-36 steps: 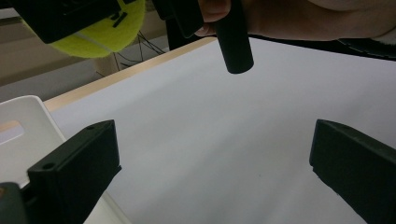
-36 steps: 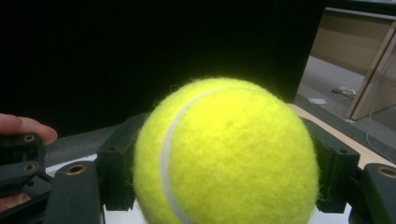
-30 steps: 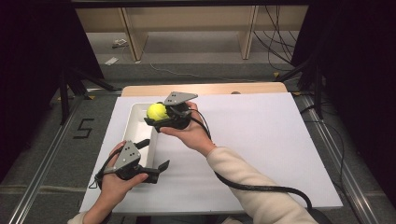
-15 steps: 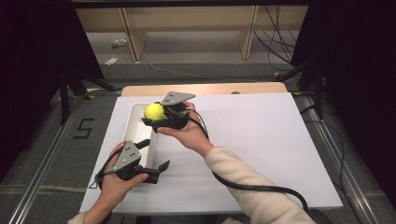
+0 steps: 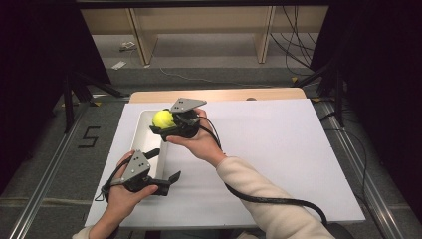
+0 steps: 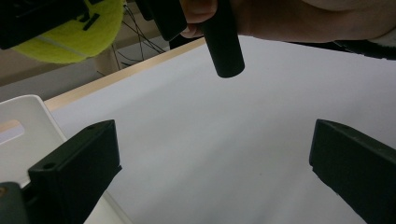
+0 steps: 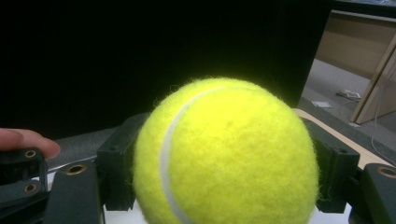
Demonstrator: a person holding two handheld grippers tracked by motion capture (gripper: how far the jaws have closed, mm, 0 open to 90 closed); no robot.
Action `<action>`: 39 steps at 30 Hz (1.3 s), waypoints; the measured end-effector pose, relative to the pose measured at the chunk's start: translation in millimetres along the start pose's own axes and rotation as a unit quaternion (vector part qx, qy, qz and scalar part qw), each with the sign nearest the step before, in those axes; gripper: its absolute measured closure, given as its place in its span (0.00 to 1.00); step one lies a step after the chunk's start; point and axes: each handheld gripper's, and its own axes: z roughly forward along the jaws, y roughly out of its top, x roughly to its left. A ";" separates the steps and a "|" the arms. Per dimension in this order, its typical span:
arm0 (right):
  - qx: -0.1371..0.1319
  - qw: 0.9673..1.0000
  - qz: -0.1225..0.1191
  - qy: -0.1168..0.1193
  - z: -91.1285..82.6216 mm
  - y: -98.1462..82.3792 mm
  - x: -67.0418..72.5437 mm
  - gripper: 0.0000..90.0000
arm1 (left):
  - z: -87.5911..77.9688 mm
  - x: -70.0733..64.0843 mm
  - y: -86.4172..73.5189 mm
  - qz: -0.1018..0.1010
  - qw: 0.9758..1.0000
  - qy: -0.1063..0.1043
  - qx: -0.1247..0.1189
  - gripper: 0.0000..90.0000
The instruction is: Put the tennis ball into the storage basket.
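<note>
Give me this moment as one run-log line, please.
right tool: shut on tennis ball, above white tray | left tool: open, idle

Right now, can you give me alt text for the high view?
The right tongs hold a yellow tennis ball above a white tray at the left of the white table. The left tongs rest open near the tray's near end.

Yellow-green tennis ball, white seam; white tray; black grippers.

I see the tray on the worktop's left side; my right tongs hold the ball above it, left tongs nearer me, beside the tray.
</note>
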 end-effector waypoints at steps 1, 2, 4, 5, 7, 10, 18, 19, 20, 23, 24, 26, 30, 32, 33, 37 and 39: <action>0.000 1.000 0.001 0.001 0.5 0.4 0.3 0.30 | -0.1 -0.1 0.1 -0.001 1.000 0.000 0.000 0.01; 0.000 1.000 0.001 0.001 0.5 0.4 0.3 0.30 | -0.2 -0.1 0.0 0.000 1.000 0.000 0.000 0.01; -0.001 1.000 -0.002 0.002 1.5 1.4 1.2 0.30 | -0.2 -0.1 0.0 0.000 1.000 0.000 0.000 0.01; -0.001 1.000 -0.001 0.003 2.1 2.4 2.5 0.30 | -0.3 -0.1 0.1 0.000 1.000 0.000 0.000 0.01; -0.001 1.000 -0.001 0.003 2.5 2.9 2.7 0.30 | -0.4 -0.5 0.0 -0.001 1.000 0.001 -0.001 0.01; 0.000 1.000 -0.001 0.004 3.3 2.5 2.7 0.30 | -0.4 -0.1 0.0 0.000 1.000 0.000 -0.001 0.01; 0.004 1.000 -0.003 0.005 5.3 3.4 3.0 0.30 | -0.1 0.0 0.0 0.001 1.000 0.000 0.000 0.01; 0.004 1.000 -0.005 0.005 5.7 3.6 3.0 0.30 | -0.1 0.0 0.0 0.001 1.000 0.000 0.000 0.01; 0.003 1.000 -0.005 0.004 5.9 3.9 3.1 0.30 | -0.2 -0.1 0.0 0.000 1.000 0.000 0.000 0.01; 0.004 1.000 -0.003 0.005 6.2 4.9 3.6 0.30 | -0.2 -0.5 0.0 -0.001 1.000 0.001 0.000 0.01; 0.003 1.000 -0.005 0.006 7.1 5.7 4.1 0.30 | -0.2 -0.6 0.0 -0.001 1.000 0.001 0.000 0.01; 0.004 1.000 -0.005 0.006 7.9 6.6 5.1 0.30 | -0.2 -0.5 -0.1 -0.001 1.000 0.001 0.000 0.01; 0.005 1.000 -0.004 0.008 9.7 7.3 5.4 0.30 | -0.3 -0.3 -0.1 -0.002 1.000 0.001 -0.001 0.01; 0.005 1.000 -0.006 0.008 10.1 7.3 5.2 0.30 | -0.2 -0.3 -0.1 -0.002 1.000 0.001 -0.001 0.01; 0.006 1.000 -0.006 0.008 10.5 7.4 4.7 0.30 | -0.2 -0.3 -0.1 -0.002 1.000 0.001 -0.001 0.01; 0.008 1.000 -0.006 0.008 11.3 8.2 4.7 0.30 | -0.3 -0.1 0.0 -0.001 1.000 0.001 -0.001 0.01; 0.004 1.000 -0.006 0.007 12.0 8.8 4.7 0.30 | -0.3 -0.3 -0.2 -0.002 1.000 0.001 -0.001 0.01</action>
